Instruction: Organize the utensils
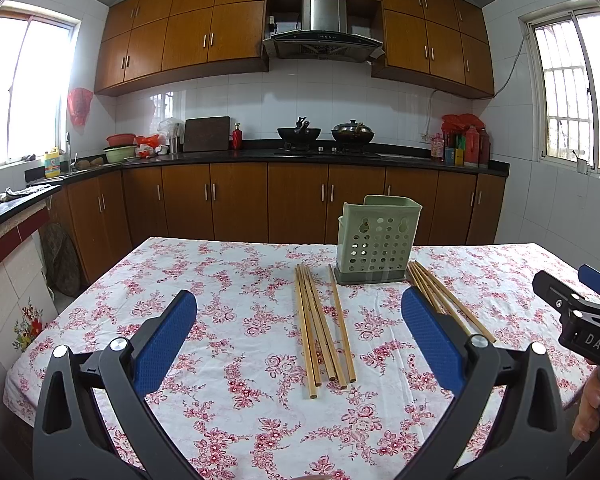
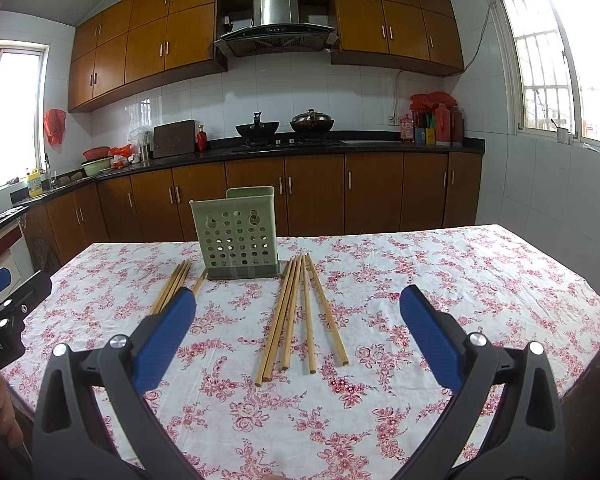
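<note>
Hovering low over the near edge of the table [image 1: 228, 264], left tongs [image 1: 300, 340] spread wide apart, gripping nothing, blue pads [image 1: 168, 340] framing the left bundle of chopsticks [image 1: 324, 328] lying flat on the floral cloth. Hanging likewise at the near edge, right tongs [image 2: 298, 336] also gaping and empty, the right bundle of chopsticks [image 2: 300, 316] lying between the pads. Standing upright toward the far middle of the table, the green perforated holder [image 1: 374, 240], each bundle's far ends lying just beside its base, one on either side. Fanning slightly at the near ends, both bundles, one stick in each lying a little apart from the rest. Showing at the right edge of the left view, the right tongs' black body with a hand [image 1: 590, 408] beneath it; showing at the left edge of the right view, the left tongs' body. Leaving bare cloth open on the far left of the table and across the whole right side out to the right edge. Running behind the table, kitchen cabinets [image 2: 312, 196], well apart from it
</note>
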`<state>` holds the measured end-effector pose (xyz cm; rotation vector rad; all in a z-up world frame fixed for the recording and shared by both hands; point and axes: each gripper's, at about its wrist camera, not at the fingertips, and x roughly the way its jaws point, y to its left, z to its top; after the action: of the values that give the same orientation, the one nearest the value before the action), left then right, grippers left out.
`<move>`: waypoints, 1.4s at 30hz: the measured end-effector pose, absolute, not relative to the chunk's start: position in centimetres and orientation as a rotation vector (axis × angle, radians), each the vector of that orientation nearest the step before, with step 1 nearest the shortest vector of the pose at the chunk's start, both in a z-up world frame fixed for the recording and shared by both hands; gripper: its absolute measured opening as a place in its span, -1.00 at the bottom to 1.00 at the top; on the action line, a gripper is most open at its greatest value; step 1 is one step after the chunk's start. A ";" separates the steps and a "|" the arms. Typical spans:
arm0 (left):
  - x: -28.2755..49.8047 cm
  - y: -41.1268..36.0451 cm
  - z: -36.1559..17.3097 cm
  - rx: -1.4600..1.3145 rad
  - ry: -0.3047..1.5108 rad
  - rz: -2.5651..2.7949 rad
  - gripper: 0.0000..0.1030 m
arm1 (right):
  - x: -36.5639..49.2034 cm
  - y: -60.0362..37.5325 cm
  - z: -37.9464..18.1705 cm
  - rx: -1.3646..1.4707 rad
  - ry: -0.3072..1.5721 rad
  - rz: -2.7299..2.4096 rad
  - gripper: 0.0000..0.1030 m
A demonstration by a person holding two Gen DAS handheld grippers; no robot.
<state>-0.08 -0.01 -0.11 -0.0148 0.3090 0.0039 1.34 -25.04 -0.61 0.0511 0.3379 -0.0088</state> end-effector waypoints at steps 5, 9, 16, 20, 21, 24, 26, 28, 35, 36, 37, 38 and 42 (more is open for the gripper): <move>-0.1 0.0 -0.2 -0.014 0.310 0.004 0.96 | 1.3 -25.1 -0.6 0.052 0.338 -0.009 0.92; -0.1 0.0 -0.2 -0.014 0.309 0.004 0.96 | 1.3 -25.1 -0.6 0.052 0.339 -0.008 0.92; -0.1 0.0 -0.2 -0.014 0.310 0.004 0.96 | 1.3 -25.1 -0.6 0.053 0.339 -0.009 0.92; -0.2 0.0 -0.3 -0.014 0.310 0.004 0.96 | 1.3 -25.1 -0.7 0.053 0.340 -0.009 0.92; -0.2 0.0 -0.3 -0.013 0.310 0.004 0.96 | 1.3 -25.1 -0.7 0.054 0.340 -0.009 0.92; -0.2 0.0 -0.3 -0.014 0.310 0.004 0.96 | 1.3 -25.1 -0.7 0.053 0.339 -0.009 0.92; -0.2 0.0 -0.3 -0.014 0.310 0.004 0.96 | 1.3 -25.1 -0.7 0.054 0.340 -0.009 0.92; -0.2 0.0 -0.3 -0.013 0.310 0.004 0.96 | 1.3 -25.1 -0.8 0.054 0.339 -0.009 0.92; -0.1 0.1 -0.4 -0.014 0.319 0.010 0.96 | 1.7 -25.3 -1.1 0.069 0.359 -0.009 0.92; 0.0 0.2 -0.5 -0.016 0.324 0.011 0.96 | 1.9 -25.5 -1.2 0.077 0.369 -0.011 0.92; 0.2 0.3 -0.6 -0.019 0.332 0.011 0.96 | 2.1 -25.9 -1.5 0.084 0.379 -0.017 0.92; 0.8 0.5 -0.9 -0.022 0.341 0.013 0.96 | 2.5 -26.3 -1.8 0.091 0.395 -0.031 0.92; 2.1 1.3 -1.3 -0.028 0.381 0.018 0.96 | 4.5 -27.5 -2.4 0.103 0.461 -0.074 0.91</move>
<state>2.06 1.25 -1.35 -0.0282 0.3811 0.0182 4.52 -27.46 -2.42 0.1027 0.4609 -0.0738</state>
